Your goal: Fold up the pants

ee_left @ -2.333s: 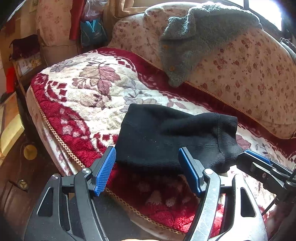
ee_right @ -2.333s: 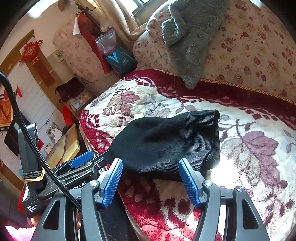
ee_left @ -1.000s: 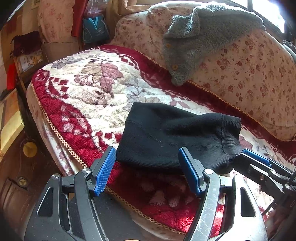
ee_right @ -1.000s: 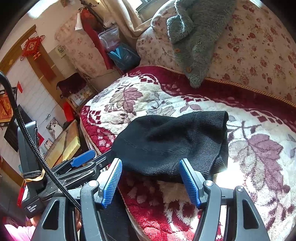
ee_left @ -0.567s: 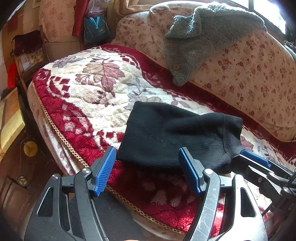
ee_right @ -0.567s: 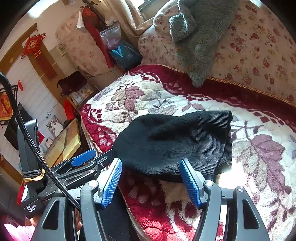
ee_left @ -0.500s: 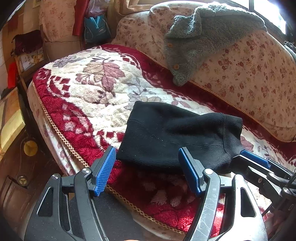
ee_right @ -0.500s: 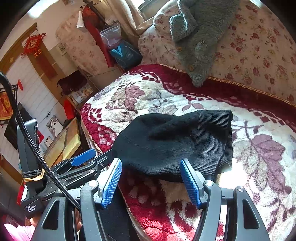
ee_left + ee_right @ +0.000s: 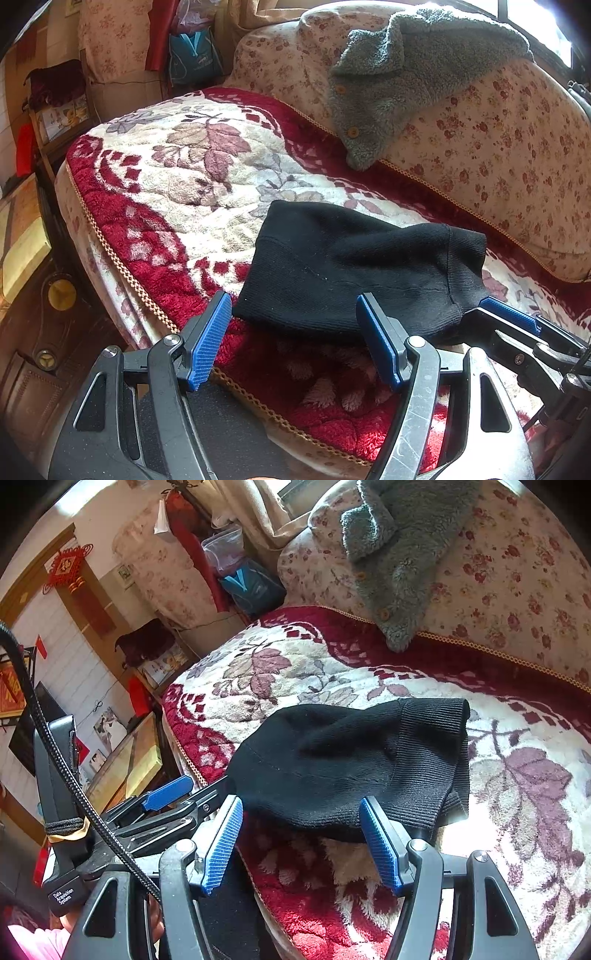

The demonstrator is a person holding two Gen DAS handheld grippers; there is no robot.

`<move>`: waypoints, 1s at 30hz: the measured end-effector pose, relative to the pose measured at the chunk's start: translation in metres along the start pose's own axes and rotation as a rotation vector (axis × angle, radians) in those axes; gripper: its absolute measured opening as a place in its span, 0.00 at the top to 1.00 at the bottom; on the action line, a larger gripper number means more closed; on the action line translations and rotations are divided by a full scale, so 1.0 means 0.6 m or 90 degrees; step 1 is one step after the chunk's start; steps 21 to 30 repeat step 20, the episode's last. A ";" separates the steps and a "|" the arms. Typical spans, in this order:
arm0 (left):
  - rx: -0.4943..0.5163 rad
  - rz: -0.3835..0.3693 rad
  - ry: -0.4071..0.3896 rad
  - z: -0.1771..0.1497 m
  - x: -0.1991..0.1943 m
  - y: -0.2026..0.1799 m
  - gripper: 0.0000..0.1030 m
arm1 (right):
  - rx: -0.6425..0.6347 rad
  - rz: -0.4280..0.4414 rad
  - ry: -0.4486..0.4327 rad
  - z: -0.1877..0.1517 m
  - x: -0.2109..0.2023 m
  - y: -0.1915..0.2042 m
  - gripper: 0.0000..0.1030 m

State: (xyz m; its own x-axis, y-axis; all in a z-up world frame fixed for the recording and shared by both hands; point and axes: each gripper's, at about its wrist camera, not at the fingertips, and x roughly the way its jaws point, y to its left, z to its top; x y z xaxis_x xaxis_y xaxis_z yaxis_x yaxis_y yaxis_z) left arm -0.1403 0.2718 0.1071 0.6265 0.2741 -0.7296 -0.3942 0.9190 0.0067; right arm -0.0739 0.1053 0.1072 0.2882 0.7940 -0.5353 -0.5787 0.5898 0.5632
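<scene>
The black pants (image 9: 362,273) lie folded into a compact bundle on the red and cream floral blanket (image 9: 177,184) of the sofa seat, ribbed waistband to the right. My left gripper (image 9: 291,299) is open just short of the bundle's near edge, with nothing between its blue pads. The right wrist view shows the pants (image 9: 343,764) too, with my right gripper (image 9: 301,801) open before their front edge and holding nothing. Each gripper shows in the other's view: the right gripper (image 9: 508,314) beside the waistband corner, the left gripper (image 9: 168,792) by the left end.
A grey fleece jacket (image 9: 406,74) hangs over the floral backrest (image 9: 517,147). The seat's front edge with its gold trim (image 9: 122,266) drops to a wooden floor on the left. A low glass-topped table (image 9: 125,768) stands beside the sofa, and a blue bag (image 9: 192,55) sits behind it.
Both views shifted slightly early on, then held still. The pants lie as before and both grippers' jaws kept the same width.
</scene>
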 end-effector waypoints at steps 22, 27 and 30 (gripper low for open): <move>0.016 0.002 -0.019 -0.001 -0.007 -0.007 0.31 | 0.006 -0.001 0.000 0.000 -0.002 -0.006 0.38; 0.016 0.002 -0.019 -0.001 -0.007 -0.007 0.31 | 0.006 -0.001 0.000 0.000 -0.002 -0.006 0.38; 0.016 0.002 -0.019 -0.001 -0.007 -0.007 0.31 | 0.006 -0.001 0.000 0.000 -0.002 -0.006 0.38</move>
